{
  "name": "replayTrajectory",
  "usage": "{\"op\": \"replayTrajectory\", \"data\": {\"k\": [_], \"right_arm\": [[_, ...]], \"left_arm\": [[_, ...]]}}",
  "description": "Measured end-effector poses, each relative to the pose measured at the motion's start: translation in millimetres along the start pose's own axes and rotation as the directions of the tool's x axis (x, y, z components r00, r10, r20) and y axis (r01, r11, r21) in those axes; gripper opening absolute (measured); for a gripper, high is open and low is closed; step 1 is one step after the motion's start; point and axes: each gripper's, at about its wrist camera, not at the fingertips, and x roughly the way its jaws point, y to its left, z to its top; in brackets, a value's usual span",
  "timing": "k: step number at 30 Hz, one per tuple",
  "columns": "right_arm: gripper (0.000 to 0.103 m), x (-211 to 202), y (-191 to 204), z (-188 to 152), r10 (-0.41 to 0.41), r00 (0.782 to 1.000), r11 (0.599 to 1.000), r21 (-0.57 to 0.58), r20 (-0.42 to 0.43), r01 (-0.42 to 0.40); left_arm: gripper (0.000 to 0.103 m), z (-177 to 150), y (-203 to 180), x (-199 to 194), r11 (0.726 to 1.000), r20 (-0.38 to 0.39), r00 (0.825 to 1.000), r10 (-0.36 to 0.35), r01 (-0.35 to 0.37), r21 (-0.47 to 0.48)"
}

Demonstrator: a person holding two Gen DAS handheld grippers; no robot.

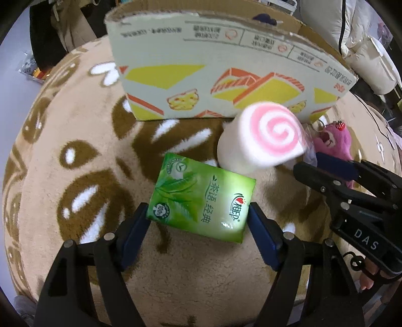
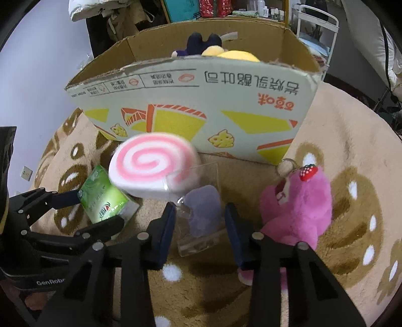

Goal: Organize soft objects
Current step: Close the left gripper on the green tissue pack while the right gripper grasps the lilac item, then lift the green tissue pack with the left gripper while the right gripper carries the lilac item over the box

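Observation:
A green tissue pack (image 1: 201,198) lies on the plush rug, and my left gripper (image 1: 198,221) stands open around its near end, pads on each side. It also shows in the right wrist view (image 2: 103,196). A pink-and-white swirl roll cushion (image 1: 263,135) stands behind the pack, close to the printed cardboard box (image 1: 226,83). My right gripper (image 2: 197,223) is open around a clear bag holding a purple soft piece (image 2: 203,213). A pink plush toy (image 2: 296,208) with a strawberry lies right of it. Plush toys (image 2: 213,50) sit inside the box (image 2: 201,105).
The tan and brown patterned rug (image 1: 75,156) covers the whole work area. White bedding (image 1: 364,37) and a white rack (image 2: 316,22) stand at the back right. Dark clothing (image 1: 50,32) hangs at the back left.

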Motion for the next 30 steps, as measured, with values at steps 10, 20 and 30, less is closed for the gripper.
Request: {"op": "replayTrajectory", "data": {"k": [10, 20, 30], "right_arm": [[0.011, -23, -9, 1, 0.007, 0.999, 0.999, 0.035, 0.054, -0.009], [0.011, -66, -12, 0, 0.003, 0.987, 0.998, 0.062, 0.163, -0.013], [0.011, -132, -10, 4, 0.026, 0.939, 0.992, 0.105, 0.342, -0.065]], "left_arm": [[0.077, -1, 19, -38, 0.998, 0.106, 0.993, 0.052, -0.048, -0.039], [0.077, -7, -2, -78, 0.993, 0.297, 0.948, 0.115, -0.109, -0.037], [0.077, -15, 5, -148, 0.986, 0.534, 0.830, 0.164, -0.119, -0.118]]}}
